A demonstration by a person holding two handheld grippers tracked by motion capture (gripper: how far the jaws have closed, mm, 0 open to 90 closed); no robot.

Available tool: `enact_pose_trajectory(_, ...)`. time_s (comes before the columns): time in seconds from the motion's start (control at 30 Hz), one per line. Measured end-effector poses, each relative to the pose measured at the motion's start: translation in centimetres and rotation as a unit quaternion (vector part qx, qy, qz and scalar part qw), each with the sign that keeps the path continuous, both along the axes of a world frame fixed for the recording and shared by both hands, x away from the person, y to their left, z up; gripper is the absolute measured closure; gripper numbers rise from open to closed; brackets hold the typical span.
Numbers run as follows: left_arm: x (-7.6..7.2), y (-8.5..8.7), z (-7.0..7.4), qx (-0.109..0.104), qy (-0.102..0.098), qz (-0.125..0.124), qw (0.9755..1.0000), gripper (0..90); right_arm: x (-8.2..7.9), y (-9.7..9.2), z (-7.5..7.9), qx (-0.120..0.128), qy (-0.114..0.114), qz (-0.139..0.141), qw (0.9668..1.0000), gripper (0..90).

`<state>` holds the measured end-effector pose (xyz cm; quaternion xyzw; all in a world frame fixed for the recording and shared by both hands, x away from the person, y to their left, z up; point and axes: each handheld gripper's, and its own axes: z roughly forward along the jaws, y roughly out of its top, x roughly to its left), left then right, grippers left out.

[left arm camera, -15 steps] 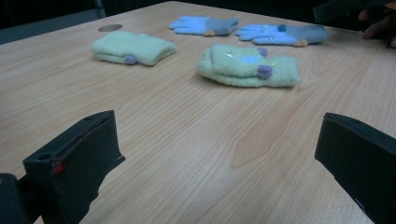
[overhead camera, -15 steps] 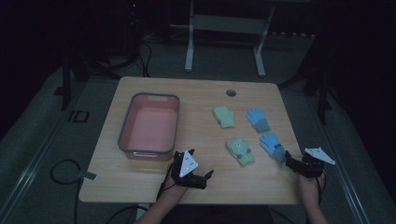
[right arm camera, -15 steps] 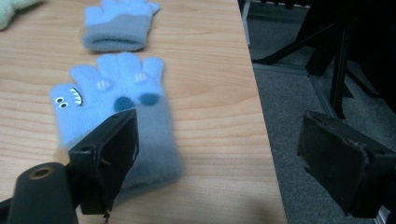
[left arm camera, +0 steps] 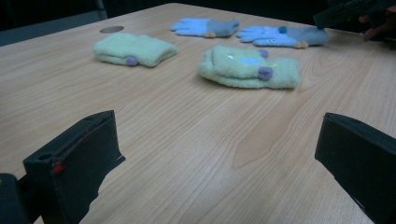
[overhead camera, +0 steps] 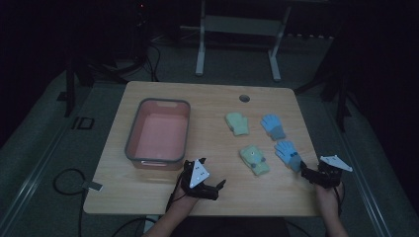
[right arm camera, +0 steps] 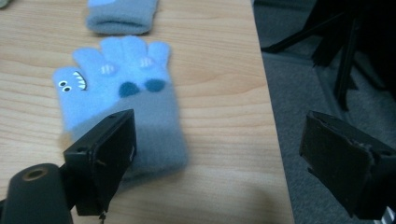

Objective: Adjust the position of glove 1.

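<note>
A table [overhead camera: 163, 202] fills the middle of the high view. On its left half stands a bin [overhead camera: 131, 136]; on its right half lie four gloves in two pairs — far left glove [overhead camera: 237, 123], far right glove [overhead camera: 273, 126], near left glove [overhead camera: 254, 159], near right glove [overhead camera: 288, 153]. A round hole [overhead camera: 244, 98] sits above them. The left gripper [overhead camera: 216, 187] rests lower centre; the right gripper [overhead camera: 307, 174] — lower right — just beside the near right glove.

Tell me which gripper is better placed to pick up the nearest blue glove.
Right. The right gripper sits open at the blue glove's cuff, one jaw over it. The left gripper, also open, is farther off, facing the green mittens.
</note>
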<state>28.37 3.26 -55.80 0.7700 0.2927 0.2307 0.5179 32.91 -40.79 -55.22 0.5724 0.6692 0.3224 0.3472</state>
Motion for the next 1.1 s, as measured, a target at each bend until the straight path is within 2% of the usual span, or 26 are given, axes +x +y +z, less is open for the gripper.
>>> enact_pose_trajectory(0.1,0.0,0.0,0.0,0.000,0.000,-0.001,1.0000,0.0,-0.2,0.0,0.6,-0.002,-0.004,-0.002,1.0000,12.5)
enact_pose_trajectory(0.13,0.0,0.0,0.0,0.001,-0.001,-0.001,1.0000,0.0,-0.2,-0.1,1.0,0.005,0.007,0.004,1.0000,13.8)
enact_pose_trajectory(0.2,0.0,0.0,0.0,0.001,-0.001,-0.002,1.0000,0.0,0.1,-0.4,1.6,0.042,0.036,0.028,0.9981,13.5)
enact_pose_trajectory(0.27,0.0,0.0,0.0,0.001,-0.002,-0.001,1.0000,0.0,0.0,-0.4,2.2,0.055,0.030,0.028,0.9977,14.6)
enact_pose_trajectory(0.3,0.0,0.0,0.0,0.001,-0.002,-0.001,1.0000,0.0,0.0,-0.4,2.2,0.055,0.030,0.028,0.9977,14.6)
enact_pose_trajectory(0.37,0.0,0.0,0.0,0.002,-0.003,-0.001,1.0000,0.0,0.2,0.1,2.9,0.036,0.035,0.030,0.9983,12.9)
enact_pose_trajectory(0.43,0.0,0.0,0.0,0.001,-0.002,-0.001,1.0000,0.0,0.2,0.2,3.1,0.037,0.036,0.031,0.9982,11.9)
enact_pose_trajectory(0.47,0.0,0.0,0.0,0.000,-0.001,-0.001,1.0000,0.0,0.3,0.5,3.6,0.048,0.029,0.041,0.9976,11.7)
enact_pose_trajectory(0.57,0.0,0.0,0.0,0.000,0.001,-0.002,1.0000,0.0,0.5,0.7,4.1,0.043,0.029,0.043,0.9977,11.7)
enact_pose_trajectory(0.63,0.1,0.0,0.0,0.000,0.002,-0.002,1.0000,0.0,0.8,0.9,4.6,0.050,0.022,0.049,0.9973,11.7)
enact_pose_trajectory(0.67,0.0,0.0,0.0,0.000,0.001,-0.003,1.0000,0.0,1.1,1.3,5.3,0.056,0.016,0.061,0.9964,11.2)
enact_pose_trajectory(0.7,0.0,0.0,0.0,0.000,0.001,-0.003,1.0000,0.0,1.1,1.3,5.3,0.056,0.016,0.061,0.9964,11.2)
enact_pose_trajectory(0.73,0.0,0.0,0.0,0.001,0.000,-0.003,1.0000,0.0,1.4,1.6,5.8,0.053,0.010,0.072,0.9959,11.5)
enact_pose_trajectory(0.93,0.0,0.0,0.0,0.001,-0.002,-0.004,1.0000,0.0,2.5,2.8,6.8,0.050,0.006,0.105,0.9933,15.9)
enact_pose_trajectory(1.1,0.0,0.0,0.0,0.000,-0.001,-0.004,1.0000,0.0,3.3,3.7,7.1,0.051,0.006,0.120,0.9914,21.1)
